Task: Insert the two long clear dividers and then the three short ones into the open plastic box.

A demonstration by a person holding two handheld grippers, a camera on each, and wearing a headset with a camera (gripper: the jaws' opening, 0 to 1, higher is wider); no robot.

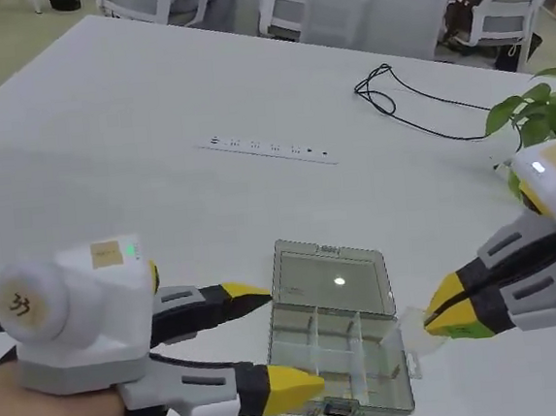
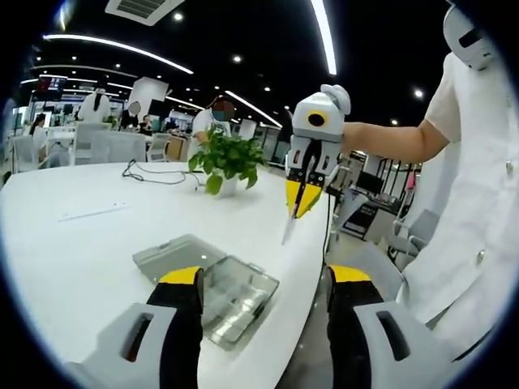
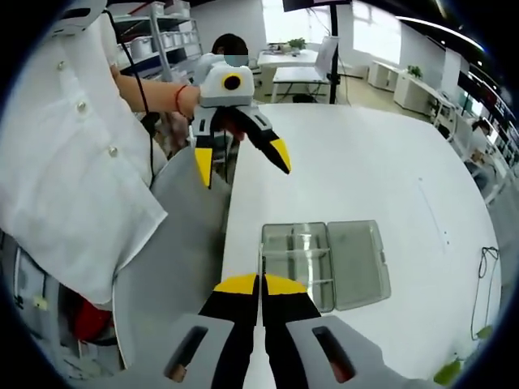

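The open clear plastic box (image 1: 392, 400) lies near the table's front edge, its lid (image 1: 328, 279) folded back flat. Clear dividers stand inside it and split it into several cells. My right gripper (image 1: 432, 319) is shut on a small clear divider (image 1: 411, 340), held just above the box's right end. In the left gripper view the same divider (image 2: 287, 231) hangs from the right gripper (image 2: 302, 204) above the box (image 2: 235, 293). My left gripper (image 1: 295, 338) is open, its jaws spread across the box's left end. The right gripper view shows the box (image 3: 296, 259) beyond my shut gripper (image 3: 260, 281) and the open left gripper (image 3: 242, 162).
A black cable (image 1: 400, 100) loops at the back right, beside a green plant (image 1: 540, 112). A thin pale strip (image 1: 268, 148) lies across the middle of the white table (image 1: 106, 135). Office chairs (image 1: 368, 10) line the far edge. A person's white sleeve (image 3: 73, 154) is close by.
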